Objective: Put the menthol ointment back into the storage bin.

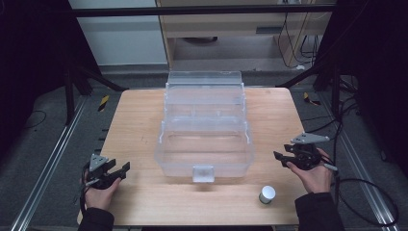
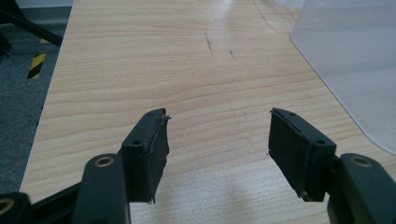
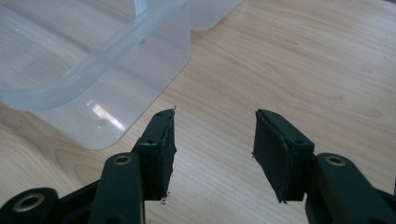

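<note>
1. High view: the clear plastic box [image 1: 204, 139] stands in the middle of the frame on the tabletop [image 1: 139, 125], its lid hinged back toward the top of the frame and a latch tab at its near wall. Nothing shows inside it.
2. Lower right of centre, a small white-capped jar [image 1: 267, 194] stands upright on the wood, apart from the box and near the right tongs [image 1: 285, 160].
3. The right tongs hang at mid right of the frame, turned toward the box. In the right gripper view the jaws stand apart over bare wood, with the box corner [image 3: 88, 79] at upper left and nothing between the pads.
4. The left tongs [image 1: 120, 169] sit at lower left, well apart from the box. In the left gripper view they are open and empty, and the box edge [image 2: 350, 60] fills the upper right.
5. Judgement: this looks like the start, with both hands waiting and nothing picked up.
6. The likely next move is to bring the right tongs down around the jar, squarely across its sides, so it stays upright on the way to the box.
</note>
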`<state>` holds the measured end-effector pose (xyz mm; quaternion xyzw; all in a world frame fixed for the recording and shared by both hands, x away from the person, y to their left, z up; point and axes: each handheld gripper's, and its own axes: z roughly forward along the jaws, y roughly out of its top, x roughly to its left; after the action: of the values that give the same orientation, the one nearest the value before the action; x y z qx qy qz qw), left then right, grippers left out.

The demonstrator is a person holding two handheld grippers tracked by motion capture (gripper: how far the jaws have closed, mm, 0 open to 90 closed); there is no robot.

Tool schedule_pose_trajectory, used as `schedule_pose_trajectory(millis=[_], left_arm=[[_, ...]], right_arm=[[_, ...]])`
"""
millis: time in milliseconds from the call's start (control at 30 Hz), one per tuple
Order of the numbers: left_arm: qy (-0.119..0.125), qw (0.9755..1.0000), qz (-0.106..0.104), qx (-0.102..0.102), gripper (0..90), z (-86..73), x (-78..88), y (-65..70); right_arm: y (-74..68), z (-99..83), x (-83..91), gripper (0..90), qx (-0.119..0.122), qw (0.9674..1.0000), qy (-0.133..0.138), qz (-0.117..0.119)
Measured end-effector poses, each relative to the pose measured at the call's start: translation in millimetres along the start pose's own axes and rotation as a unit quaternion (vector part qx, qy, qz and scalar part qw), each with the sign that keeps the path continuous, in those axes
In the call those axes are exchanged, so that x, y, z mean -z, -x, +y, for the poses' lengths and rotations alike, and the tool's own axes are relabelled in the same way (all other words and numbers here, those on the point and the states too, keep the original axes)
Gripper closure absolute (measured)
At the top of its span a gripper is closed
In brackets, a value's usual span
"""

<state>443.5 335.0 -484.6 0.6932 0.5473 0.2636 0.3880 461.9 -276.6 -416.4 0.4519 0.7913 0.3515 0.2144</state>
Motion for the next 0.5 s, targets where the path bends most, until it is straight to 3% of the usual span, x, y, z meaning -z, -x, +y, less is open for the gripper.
schedule_pose_trajectory(millis=[200, 367, 433, 500], left_arm=[[-0.006, 1.0, -0.004, 0.0, 37.4, -1.5, -2.4, 1.0], [-0.012, 0.9999, -0.009, -0.002, 37.4, -3.7, -4.9, 2.3], [-0.013, 0.9999, -0.009, -0.003, 37.4, -3.6, -5.5, 2.5], [-0.012, 0.9998, -0.013, -0.004, 37.1, -4.1, -6.3, 2.4]], right_arm=[[5.9, -7.1, 2.3, 48.7, -0.008, 0.9998, -0.018, 0.005], [8.6, -2.8, 16.6, 41.6, -0.004, 0.9994, -0.017, 0.031], [9.8, 0.2, 21.4, 42.7, -0.003, 0.9989, -0.019, 0.042], [10.5, 3.7, 24.6, 42.6, -0.002, 0.9983, -0.035, 0.047]])
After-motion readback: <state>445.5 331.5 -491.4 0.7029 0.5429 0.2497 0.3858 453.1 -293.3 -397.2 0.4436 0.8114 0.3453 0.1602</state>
